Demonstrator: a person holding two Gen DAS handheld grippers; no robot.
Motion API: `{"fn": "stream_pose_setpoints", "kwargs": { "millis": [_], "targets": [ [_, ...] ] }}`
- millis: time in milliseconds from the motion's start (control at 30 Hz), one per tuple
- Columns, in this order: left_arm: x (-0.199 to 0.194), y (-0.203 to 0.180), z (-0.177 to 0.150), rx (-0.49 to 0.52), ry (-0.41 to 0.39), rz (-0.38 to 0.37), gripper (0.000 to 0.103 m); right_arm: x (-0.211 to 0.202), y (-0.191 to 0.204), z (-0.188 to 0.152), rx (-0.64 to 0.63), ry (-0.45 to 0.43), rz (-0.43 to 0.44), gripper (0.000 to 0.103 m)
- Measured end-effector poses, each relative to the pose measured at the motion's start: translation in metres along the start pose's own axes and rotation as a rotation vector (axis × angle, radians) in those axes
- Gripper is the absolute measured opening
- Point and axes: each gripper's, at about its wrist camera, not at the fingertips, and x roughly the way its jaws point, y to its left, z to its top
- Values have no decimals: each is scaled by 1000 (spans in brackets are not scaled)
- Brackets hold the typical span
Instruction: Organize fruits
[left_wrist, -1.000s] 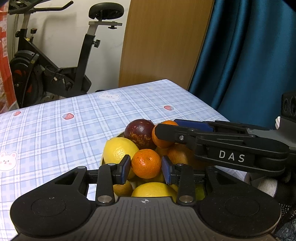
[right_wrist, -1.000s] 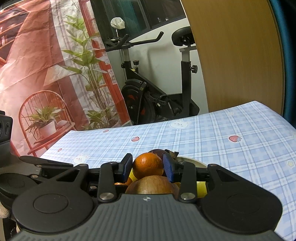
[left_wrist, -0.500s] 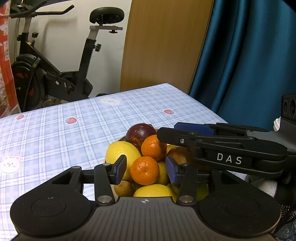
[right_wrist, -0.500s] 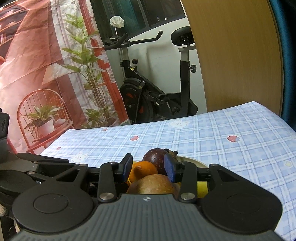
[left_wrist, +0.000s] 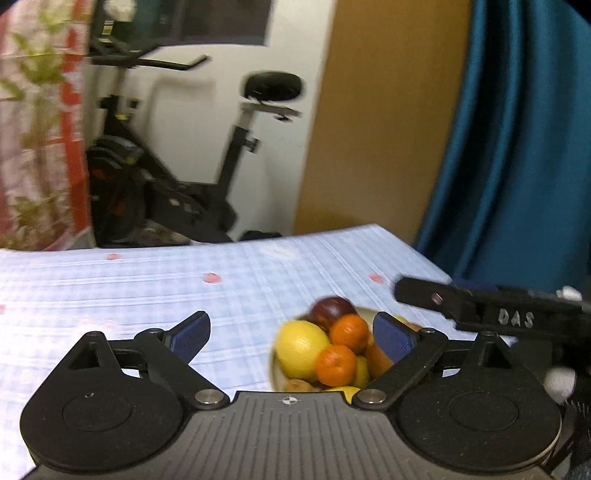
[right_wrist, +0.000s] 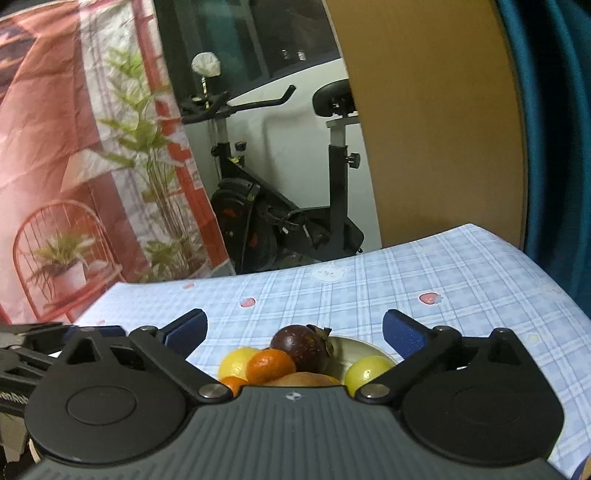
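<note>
A bowl (right_wrist: 364, 345) piled with fruit sits on the checked tablecloth. In the left wrist view I see a yellow lemon (left_wrist: 301, 349), two oranges (left_wrist: 336, 364) and a dark purple fruit (left_wrist: 330, 308). My left gripper (left_wrist: 291, 334) is open and empty, pulled back above the bowl. In the right wrist view the dark purple mangosteen (right_wrist: 301, 347), an orange (right_wrist: 271, 365), a lemon (right_wrist: 236, 362) and a small yellow-green fruit (right_wrist: 367, 371) lie in the bowl. My right gripper (right_wrist: 293, 330) is open and empty above them. It also shows in the left wrist view (left_wrist: 461, 304).
The table (right_wrist: 461, 280) carries a blue checked cloth with strawberry prints. An exercise bike (right_wrist: 280, 206) stands behind it. A wooden panel (right_wrist: 424, 129) and a teal curtain (left_wrist: 517, 147) are at the back right. A printed red curtain (right_wrist: 74, 129) hangs on the left.
Both grippers have opened wide and drawn back from the fruit pile. The orange each held now rests in the bowl. The left view has swung left and is blurred.
</note>
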Motion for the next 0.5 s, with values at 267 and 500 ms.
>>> {"fn": "stream_pose_setpoints", "kwargs": {
  "millis": [267,500],
  "targets": [
    [-59,24,14,-120,-60,97,96,-18,19,8,-3,24,-16,103],
    [-112,19,26,-79,-136,246,96,-45,46,18,-33,-6,-17,103]
  ]
}}
